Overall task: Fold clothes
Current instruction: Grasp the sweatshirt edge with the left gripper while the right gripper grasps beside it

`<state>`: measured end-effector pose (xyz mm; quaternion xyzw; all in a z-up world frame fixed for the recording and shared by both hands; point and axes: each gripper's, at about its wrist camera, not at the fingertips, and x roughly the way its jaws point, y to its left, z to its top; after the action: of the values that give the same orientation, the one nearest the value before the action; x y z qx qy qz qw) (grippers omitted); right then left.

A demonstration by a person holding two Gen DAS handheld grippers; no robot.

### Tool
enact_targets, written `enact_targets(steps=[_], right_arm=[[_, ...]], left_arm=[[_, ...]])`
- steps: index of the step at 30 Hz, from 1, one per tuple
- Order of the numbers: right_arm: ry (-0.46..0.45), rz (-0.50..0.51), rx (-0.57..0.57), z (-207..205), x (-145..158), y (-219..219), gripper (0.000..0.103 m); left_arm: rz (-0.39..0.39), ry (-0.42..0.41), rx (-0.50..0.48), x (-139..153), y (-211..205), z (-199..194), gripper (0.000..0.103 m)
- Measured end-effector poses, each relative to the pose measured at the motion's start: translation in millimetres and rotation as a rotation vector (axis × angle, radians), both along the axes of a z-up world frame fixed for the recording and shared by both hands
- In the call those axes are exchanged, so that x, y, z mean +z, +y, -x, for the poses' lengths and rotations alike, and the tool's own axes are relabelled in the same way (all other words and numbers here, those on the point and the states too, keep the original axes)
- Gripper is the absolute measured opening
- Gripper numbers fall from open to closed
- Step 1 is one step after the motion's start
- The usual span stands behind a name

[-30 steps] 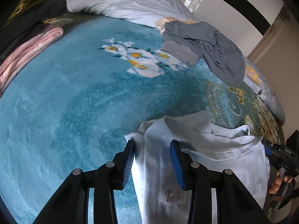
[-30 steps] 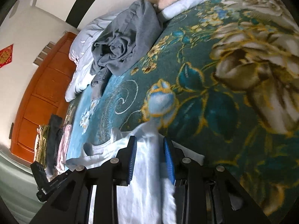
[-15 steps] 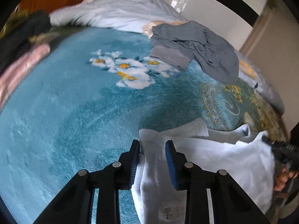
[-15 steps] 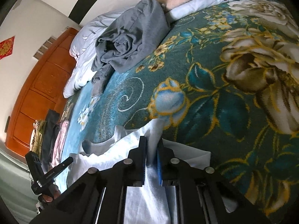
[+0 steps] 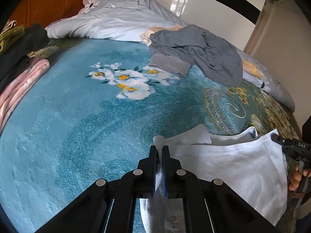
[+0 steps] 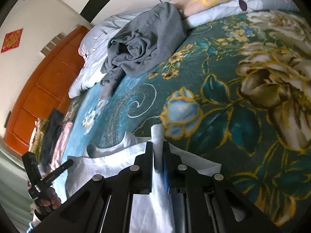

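Observation:
A white garment point(image 5: 233, 167) lies at the near edge of the bed, stretched between both grippers. My left gripper point(image 5: 159, 151) is shut on one edge of it; a small tuft of white cloth pokes out past the fingertips. In the right wrist view the white garment point(image 6: 108, 167) hangs in folds, and my right gripper point(image 6: 157, 149) is shut on its other edge, with a roll of cloth sticking out ahead. The opposite gripper shows at the far right point(image 5: 291, 149) of the left view and, held by a hand, at the lower left point(image 6: 42, 176) of the right view.
A crumpled grey garment point(image 5: 198, 52) lies on the blue floral blanket point(image 5: 77, 116) near the pillows point(image 5: 120, 21). Folded pink point(image 5: 17, 89) and dark clothes point(image 5: 21, 46) are stacked at the left edge. A wooden headboard point(image 6: 38, 89) stands behind.
Both grippers went from open to shut on the white garment's edges. The garment has lifted and pulled taut between them, and both views have moved back a little.

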<state>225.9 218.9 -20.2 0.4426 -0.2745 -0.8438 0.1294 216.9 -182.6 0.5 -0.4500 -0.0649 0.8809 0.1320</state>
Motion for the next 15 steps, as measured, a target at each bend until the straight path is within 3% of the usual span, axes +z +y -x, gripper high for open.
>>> enact_targets(steps=[4,6,10,15], right_arm=[[-0.012,0.012,-0.017,3.4,-3.4,2.4,0.011],[-0.012,0.001,-0.027,2.4,-2.4,3.8,0.004],[0.094,0.026,-0.016,-7.8,22.0,7.0,0.003],[0.073,0.005,-0.033,3.4,14.6,11.9,0.003]], left_arm=[[0.006,0.004,0.012,1.2,0.9,-2.1,0.005],[-0.025,0.018,0.029,7.2,-1.6,-4.6,0.005],[-0.080,0.082,0.037,30.7,-6.8,-5.4,0.005],[-0.007,0.052,0.042,22.3,0.0,16.9,0.005]])
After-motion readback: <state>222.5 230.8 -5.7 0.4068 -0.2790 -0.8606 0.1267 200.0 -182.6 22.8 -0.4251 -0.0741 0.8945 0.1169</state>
